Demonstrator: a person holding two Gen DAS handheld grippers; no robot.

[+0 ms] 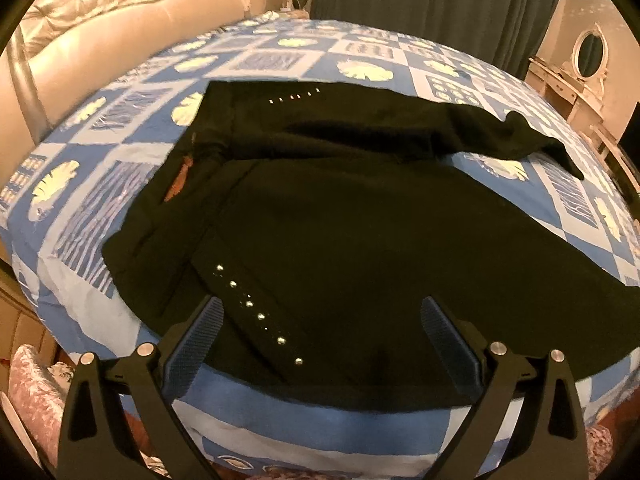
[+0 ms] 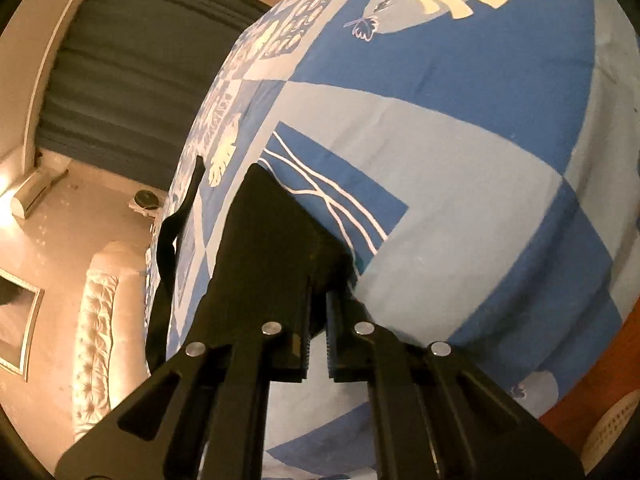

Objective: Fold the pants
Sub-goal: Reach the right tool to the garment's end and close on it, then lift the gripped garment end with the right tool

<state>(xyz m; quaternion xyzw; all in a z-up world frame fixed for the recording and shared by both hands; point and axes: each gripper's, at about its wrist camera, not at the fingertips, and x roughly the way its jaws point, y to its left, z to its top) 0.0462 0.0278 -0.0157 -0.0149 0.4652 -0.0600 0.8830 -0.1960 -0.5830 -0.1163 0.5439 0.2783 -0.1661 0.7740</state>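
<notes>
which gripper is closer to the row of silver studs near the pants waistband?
Left. The left gripper hangs open right over the row of silver studs on the black pants. The right gripper is shut on a pants edge; no studs appear in its view.

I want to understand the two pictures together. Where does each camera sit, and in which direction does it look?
Left wrist: sits on the left gripper, above the near bed edge, facing across the black pants toward the curtain; open fingers show.
Right wrist: sits on the right gripper, rolled sideways, looking along the bedspread; fingers shut on pants fabric.
Both share the pants, bedspread, curtain and tufted headboard.
</notes>
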